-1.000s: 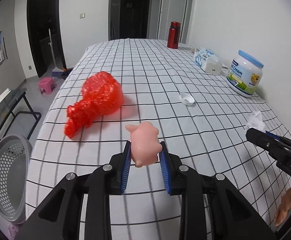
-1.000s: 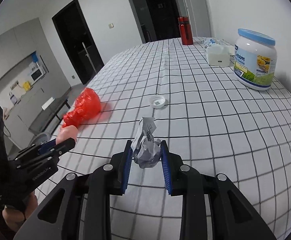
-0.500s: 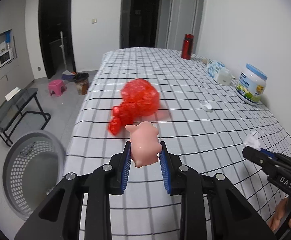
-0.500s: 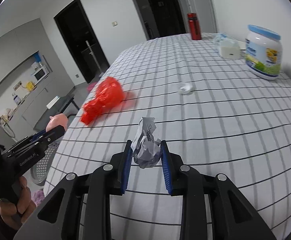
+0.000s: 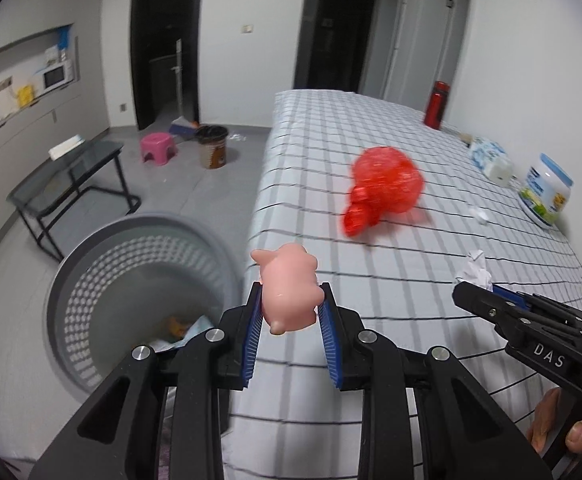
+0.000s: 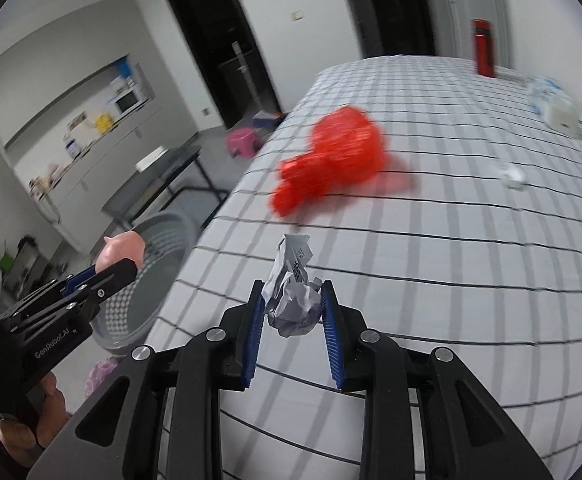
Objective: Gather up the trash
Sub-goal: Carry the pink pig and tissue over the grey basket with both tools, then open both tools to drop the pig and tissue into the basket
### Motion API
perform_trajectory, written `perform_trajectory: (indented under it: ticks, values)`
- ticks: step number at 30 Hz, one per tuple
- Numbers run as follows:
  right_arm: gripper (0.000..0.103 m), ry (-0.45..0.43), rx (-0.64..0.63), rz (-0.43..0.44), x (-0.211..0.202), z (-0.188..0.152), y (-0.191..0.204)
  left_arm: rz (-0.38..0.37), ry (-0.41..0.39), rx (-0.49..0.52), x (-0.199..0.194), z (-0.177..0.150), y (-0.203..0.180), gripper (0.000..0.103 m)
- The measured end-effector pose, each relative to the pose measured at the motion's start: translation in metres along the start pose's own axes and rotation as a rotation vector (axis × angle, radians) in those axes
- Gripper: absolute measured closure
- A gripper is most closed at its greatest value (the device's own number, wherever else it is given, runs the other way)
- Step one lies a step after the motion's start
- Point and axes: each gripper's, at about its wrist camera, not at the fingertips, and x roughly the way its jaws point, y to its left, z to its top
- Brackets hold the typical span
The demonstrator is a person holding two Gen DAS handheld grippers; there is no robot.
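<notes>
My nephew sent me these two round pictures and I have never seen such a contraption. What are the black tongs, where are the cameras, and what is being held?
No robot here: a person holds a hand tool with two fingers in each hand, with a wide-angle camera on each looking along its fingers. The left gripper clamps a pink toy pig; the right gripper clamps a crumpled paper ball. Each view also shows the other tool at its edge. On the checked tablecloth lie a red plastic bag, a red bottle and a blue-lidded jar. A grey mesh bin stands on the floor beside the table.
</notes>
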Motion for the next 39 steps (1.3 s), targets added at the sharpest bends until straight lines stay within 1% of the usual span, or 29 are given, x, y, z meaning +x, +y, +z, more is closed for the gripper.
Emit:
perform_trajectory:
  ticks: [5, 12, 18, 24, 30, 36, 39]
  values:
    - [0.076, 0.042, -0.066, 0.041, 0.029, 0.007, 0.04, 0.036, 0.025, -0.043, 0.005, -0.007, 0.037, 0.075]
    - [0.076, 0.088, -0.152, 0.092, 0.061, 0.02, 0.088, 0.109, 0.045, -0.119, 0.012, -0.012, 0.095, 0.075]
    - [0.076, 0.117, -0.216, 0.132, 0.084, 0.028, 0.124, 0.166, 0.048, -0.163, 0.016, -0.012, 0.129, 0.075]
    - [0.076, 0.137, -0.278, 0.16, 0.104, 0.034, 0.154, 0.199, 0.051, -0.194, 0.018, -0.014, 0.153, 0.075]
    - [0.076, 0.163, -0.321, 0.183, 0.129, 0.036, 0.177, 0.209, 0.069, -0.216, 0.023, -0.015, 0.169, 0.075]
    - [0.076, 0.214, -0.328, 0.196, 0.157, 0.029, 0.183, 0.225, 0.093, -0.221, 0.032, -0.02, 0.179, 0.075]
    - [0.076, 0.23, -0.329, 0.193, 0.163, 0.024, 0.183, 0.23, 0.106, -0.22, 0.037, -0.021, 0.18, 0.075]
